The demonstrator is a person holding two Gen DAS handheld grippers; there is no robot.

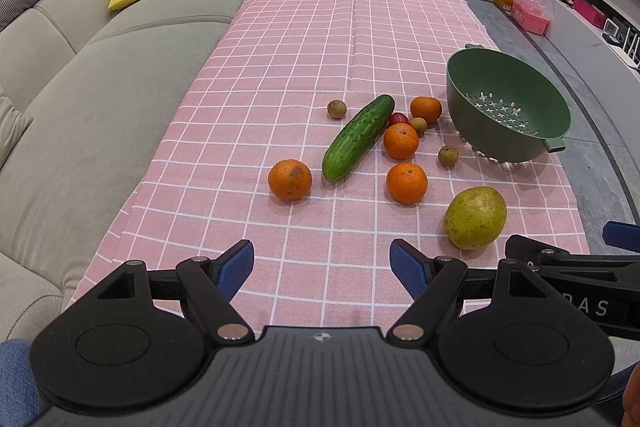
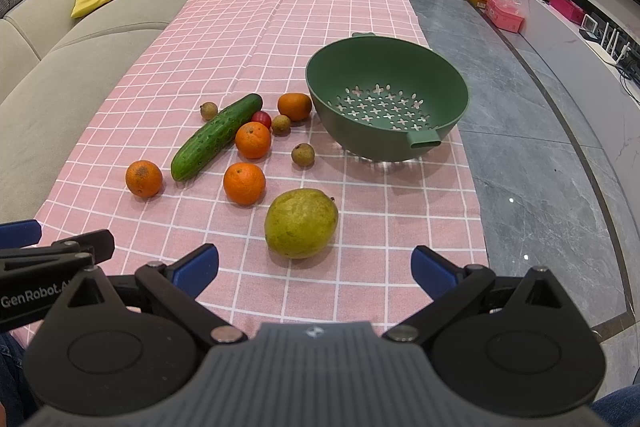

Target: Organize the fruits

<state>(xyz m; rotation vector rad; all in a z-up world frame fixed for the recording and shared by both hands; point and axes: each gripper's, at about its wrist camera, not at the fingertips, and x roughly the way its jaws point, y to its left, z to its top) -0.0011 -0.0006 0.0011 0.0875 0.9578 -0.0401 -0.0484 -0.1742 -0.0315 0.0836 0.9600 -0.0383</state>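
On the pink checked tablecloth (image 1: pixel 304 47) the cucumber (image 1: pixel 359 137) lies flat with its long axis on a diagonal, its near end pointing toward the sofa (image 1: pixel 100 75) side and its far end toward the green colander (image 1: pixel 508 107), which stands upright at the cloth's right edge with one handle toward the cameras. Four oranges sit around it: one (image 1: pixel 289 179) just left of the cucumber's near end, one (image 1: pixel 401 140) touching or nearly touching its right flank, one (image 1: pixel 406 183) nearer the cameras, one (image 1: pixel 425 109) close to the colander. A small red tomato (image 1: pixel 399 118) is tucked against the cucumber. The green mango (image 2: pixel 301 223) lies nearest, its stem end to the right. The left gripper (image 1: pixel 322 267) and right gripper (image 2: pixel 315 265) hover over the near cloth, fingers spread wide and holding nothing, the mango just ahead of the right one.
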